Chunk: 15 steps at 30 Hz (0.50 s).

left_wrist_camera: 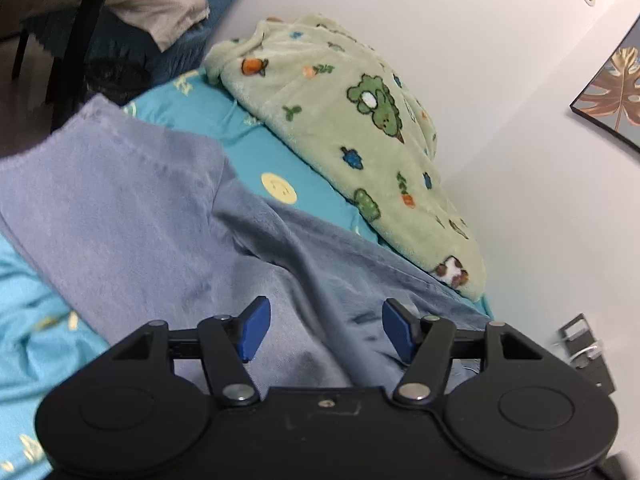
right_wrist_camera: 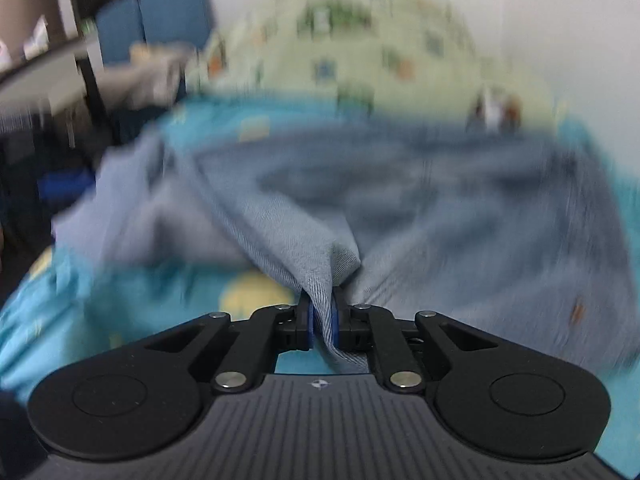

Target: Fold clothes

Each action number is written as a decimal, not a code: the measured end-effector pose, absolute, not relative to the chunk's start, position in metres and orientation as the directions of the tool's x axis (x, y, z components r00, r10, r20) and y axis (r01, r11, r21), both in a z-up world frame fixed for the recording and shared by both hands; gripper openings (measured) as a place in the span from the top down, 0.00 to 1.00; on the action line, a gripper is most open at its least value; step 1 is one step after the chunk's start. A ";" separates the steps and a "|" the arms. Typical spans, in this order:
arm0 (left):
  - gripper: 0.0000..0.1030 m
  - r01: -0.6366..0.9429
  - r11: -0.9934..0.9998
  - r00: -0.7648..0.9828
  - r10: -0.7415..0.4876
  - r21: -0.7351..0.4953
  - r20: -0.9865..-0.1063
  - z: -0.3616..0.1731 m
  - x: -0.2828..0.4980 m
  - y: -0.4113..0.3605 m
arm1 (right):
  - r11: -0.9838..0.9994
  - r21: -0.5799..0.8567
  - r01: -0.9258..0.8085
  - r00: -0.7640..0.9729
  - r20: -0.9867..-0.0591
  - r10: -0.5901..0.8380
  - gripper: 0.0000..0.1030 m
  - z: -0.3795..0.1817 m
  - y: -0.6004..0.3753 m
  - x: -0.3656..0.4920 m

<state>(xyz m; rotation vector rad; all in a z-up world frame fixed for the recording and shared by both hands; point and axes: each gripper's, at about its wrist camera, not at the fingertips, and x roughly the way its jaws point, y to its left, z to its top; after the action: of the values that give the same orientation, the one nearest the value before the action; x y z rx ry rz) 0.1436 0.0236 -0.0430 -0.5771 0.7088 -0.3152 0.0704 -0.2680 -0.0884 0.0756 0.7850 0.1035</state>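
Observation:
A blue-grey garment (left_wrist_camera: 160, 216) lies spread over the turquoise bed sheet (left_wrist_camera: 224, 120), one part folded over on the left. My left gripper (left_wrist_camera: 326, 328) hovers over the garment's lower middle, open, nothing between its blue pads (left_wrist_camera: 256, 328). In the right wrist view the picture is motion-blurred. There my right gripper (right_wrist_camera: 323, 318) is shut on a pinched ridge of the same garment (right_wrist_camera: 312, 240), and the cloth rises in a fold from the jaws. Past that fold the garment drapes toward the far side of the bed.
A pale green fleece blanket (left_wrist_camera: 344, 128) with cartoon prints lies bunched along the white wall (left_wrist_camera: 500, 80). A dark blue sofa with a beige cushion (left_wrist_camera: 160, 4) stands beyond the bed. A framed leaf picture (left_wrist_camera: 612, 88) hangs on the wall.

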 end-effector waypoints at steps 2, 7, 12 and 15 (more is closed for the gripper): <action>0.43 0.076 0.791 0.710 -0.471 -0.608 -0.524 -0.045 0.140 0.024 | 0.994 0.090 -0.060 0.635 -0.765 0.108 0.93 -0.108 -0.262 0.072; 0.42 0.063 0.804 0.703 -0.457 -0.591 -0.546 -0.049 0.128 0.025 | 0.954 0.291 0.074 0.707 -0.690 0.156 0.80 -0.089 -0.292 0.062; 0.42 0.022 0.783 0.683 -0.466 -0.622 -0.562 -0.056 0.126 0.027 | 0.824 0.476 0.307 0.803 -0.594 0.044 0.42 -0.067 -0.349 0.034; 0.42 -0.003 0.778 0.681 -0.459 -0.629 -0.571 -0.059 0.127 0.027 | 0.699 0.583 0.414 0.838 -0.544 -0.042 0.28 -0.054 -0.383 0.017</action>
<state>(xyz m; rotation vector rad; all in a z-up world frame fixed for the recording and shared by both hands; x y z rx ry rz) 0.1269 0.0270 -0.0585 -0.6419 0.7899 -0.2762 0.0173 -0.3833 -0.0537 0.7607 0.5286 -0.2674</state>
